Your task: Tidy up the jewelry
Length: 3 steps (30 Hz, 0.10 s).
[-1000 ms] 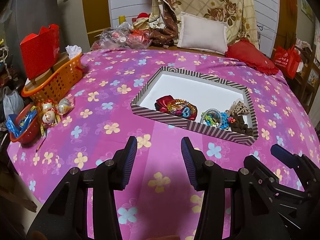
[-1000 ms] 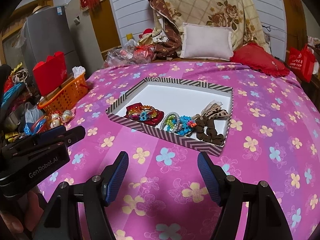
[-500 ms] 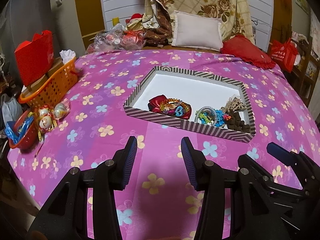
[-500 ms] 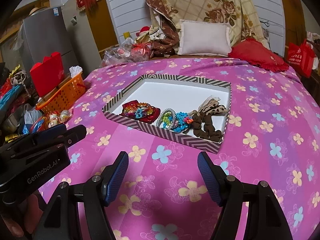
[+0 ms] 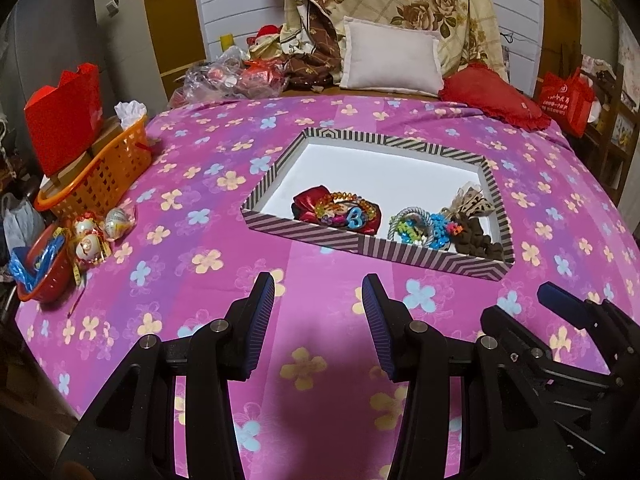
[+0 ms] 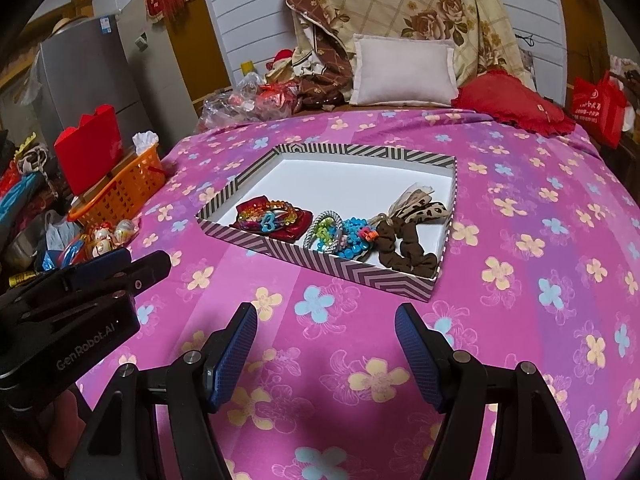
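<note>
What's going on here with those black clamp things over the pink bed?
A person holds two grippers, sorting jewelry. The left gripper and right gripper both hang open and empty above the flowered bedspread. Ahead sits a striped box holding a red pouch with bracelets, blue beads and a brown scrunchie, all along its near side.

I see a bed with pink floral sheet (image 5: 208, 200), white slatted headboard (image 6: 248, 20), piled pillows (image 5: 390, 58), grey fridge (image 6: 80, 80) left, dim warm light.
</note>
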Available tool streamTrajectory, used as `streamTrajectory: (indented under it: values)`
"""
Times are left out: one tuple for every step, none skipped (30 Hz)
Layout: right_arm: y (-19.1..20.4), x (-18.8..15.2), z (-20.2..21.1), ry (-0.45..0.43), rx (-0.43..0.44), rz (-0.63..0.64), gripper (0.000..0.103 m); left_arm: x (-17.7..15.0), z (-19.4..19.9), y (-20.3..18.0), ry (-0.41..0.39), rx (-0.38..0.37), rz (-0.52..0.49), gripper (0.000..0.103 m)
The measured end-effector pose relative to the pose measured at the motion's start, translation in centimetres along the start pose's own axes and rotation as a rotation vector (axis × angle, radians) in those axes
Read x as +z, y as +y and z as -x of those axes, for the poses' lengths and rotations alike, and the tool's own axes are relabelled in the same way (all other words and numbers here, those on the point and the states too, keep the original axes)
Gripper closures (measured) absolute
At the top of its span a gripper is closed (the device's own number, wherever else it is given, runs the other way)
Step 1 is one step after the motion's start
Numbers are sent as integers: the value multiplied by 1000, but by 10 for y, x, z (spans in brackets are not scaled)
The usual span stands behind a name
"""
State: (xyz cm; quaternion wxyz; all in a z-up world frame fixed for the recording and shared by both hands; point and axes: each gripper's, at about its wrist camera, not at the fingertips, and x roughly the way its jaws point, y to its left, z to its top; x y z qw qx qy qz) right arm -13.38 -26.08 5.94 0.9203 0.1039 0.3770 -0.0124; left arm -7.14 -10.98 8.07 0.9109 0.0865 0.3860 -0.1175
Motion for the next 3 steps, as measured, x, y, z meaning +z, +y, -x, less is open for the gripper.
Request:
streamTrajectory:
  values:
    - [-1, 0, -1, 1, -2, 0, 34, 0, -2, 1, 7, -5, 2, 58]
    - [-3, -1, -1, 3, -5, 0, 34, -1, -3, 2, 14, -8, 6, 58]
    - [-5, -2, -2, 5, -12, 1, 34, -1, -6, 5, 27, -12, 10, 58]
